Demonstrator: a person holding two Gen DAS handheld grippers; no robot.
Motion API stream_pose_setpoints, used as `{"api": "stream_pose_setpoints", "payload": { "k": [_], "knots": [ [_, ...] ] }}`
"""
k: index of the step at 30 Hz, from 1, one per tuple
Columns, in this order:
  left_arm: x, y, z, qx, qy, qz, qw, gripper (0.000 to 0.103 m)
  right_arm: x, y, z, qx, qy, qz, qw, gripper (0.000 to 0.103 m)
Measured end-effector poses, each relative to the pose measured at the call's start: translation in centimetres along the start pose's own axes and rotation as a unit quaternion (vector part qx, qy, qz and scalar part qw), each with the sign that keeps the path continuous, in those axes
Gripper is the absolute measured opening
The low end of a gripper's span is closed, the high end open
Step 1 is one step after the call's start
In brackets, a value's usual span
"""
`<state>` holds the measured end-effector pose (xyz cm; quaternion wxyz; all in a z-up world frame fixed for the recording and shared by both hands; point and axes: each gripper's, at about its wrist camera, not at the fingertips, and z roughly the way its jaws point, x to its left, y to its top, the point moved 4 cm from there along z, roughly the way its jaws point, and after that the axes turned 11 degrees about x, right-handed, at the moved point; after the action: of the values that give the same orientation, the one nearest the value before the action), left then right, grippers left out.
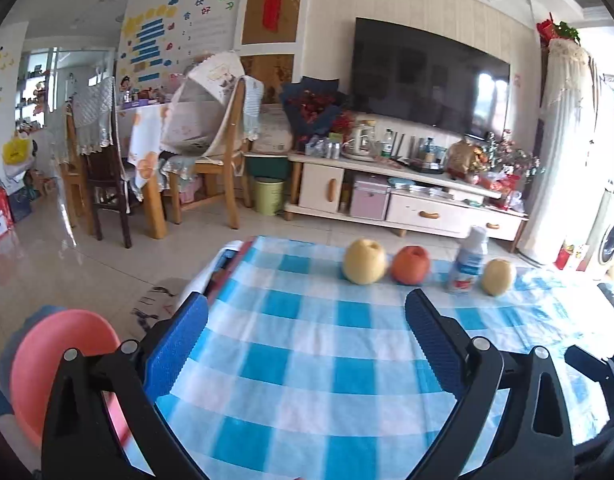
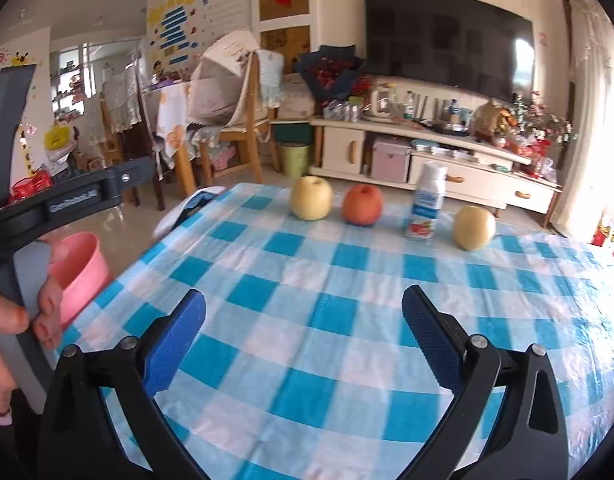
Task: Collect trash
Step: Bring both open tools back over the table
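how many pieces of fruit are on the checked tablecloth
3, in a row along the far edge: a yellow apple at the left, a red apple beside it, and a second yellow fruit right of the yogurt bottle. None seems hidden.

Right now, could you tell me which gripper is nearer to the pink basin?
Left. The left gripper hangs open beside the pink basin off the table's left edge; the right gripper is open over the tablecloth, farther right.

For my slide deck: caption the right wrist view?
Open right gripper over checked table, facing bottle among three fruits; pink bin at left.
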<state>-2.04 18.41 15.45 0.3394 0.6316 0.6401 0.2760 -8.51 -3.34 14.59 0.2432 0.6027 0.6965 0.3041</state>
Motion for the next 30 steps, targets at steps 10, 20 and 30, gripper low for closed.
{"api": "stream_pose_setpoints", "payload": {
  "k": [10,20,30],
  "knots": [
    [-5.4,-2.5,-2.1,0.004,0.007,0.030,0.9995,0.098,-5.3,-1.3,-2.0,-0.021,-0.027,0.024,0.999,0.099],
    [-9.6,-3.6,-4.0,0.002,0.000,0.044,0.9990,0.098,-9.0,-1.3,-4.7,-0.064,-0.069,0.033,0.995,0.099],
    [-11.9,-4.0,-6.7,-0.016,0.008,0.033,0.9993,0.098,-11.6,-1.4,-7.3,-0.098,-0.091,0.050,0.990,0.099]
  ]
}}
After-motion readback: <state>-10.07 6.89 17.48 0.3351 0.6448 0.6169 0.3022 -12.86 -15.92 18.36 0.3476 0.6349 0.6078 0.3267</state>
